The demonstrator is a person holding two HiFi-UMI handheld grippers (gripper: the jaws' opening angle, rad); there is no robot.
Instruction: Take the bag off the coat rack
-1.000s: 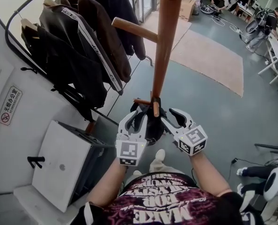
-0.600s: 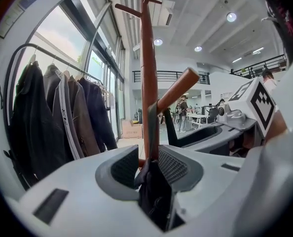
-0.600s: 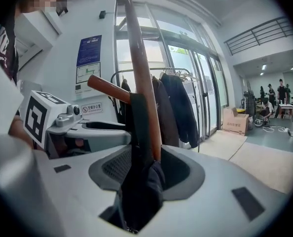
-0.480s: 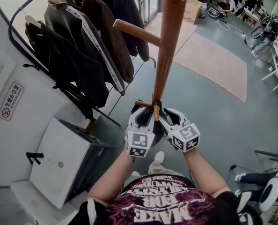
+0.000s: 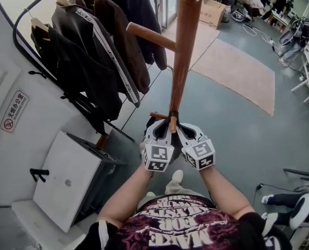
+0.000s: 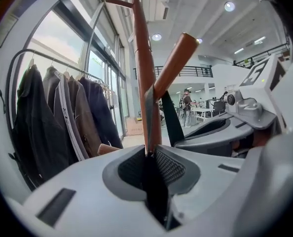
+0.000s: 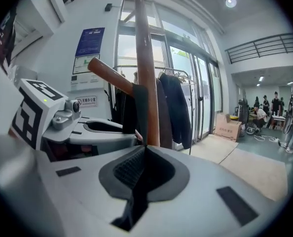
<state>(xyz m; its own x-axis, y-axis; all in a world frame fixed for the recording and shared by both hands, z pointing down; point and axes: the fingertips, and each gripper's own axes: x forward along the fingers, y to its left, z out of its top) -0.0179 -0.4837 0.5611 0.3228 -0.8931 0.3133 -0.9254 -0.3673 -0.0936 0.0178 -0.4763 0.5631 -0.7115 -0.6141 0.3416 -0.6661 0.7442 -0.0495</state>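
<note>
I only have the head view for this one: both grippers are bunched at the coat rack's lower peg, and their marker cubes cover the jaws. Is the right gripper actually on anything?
Observer: Yes. The right gripper view shows the right gripper shut on the bag's dark strap, just below the peg.
Operator: And the left one?
Observer: The left gripper is closing, with the strap between its jaws.
Operator: Is the strap off the peg yet?
Observer: No. In the left gripper view it runs up from the jaws, over the peg where it meets the pole, and back down as a second band.
</note>
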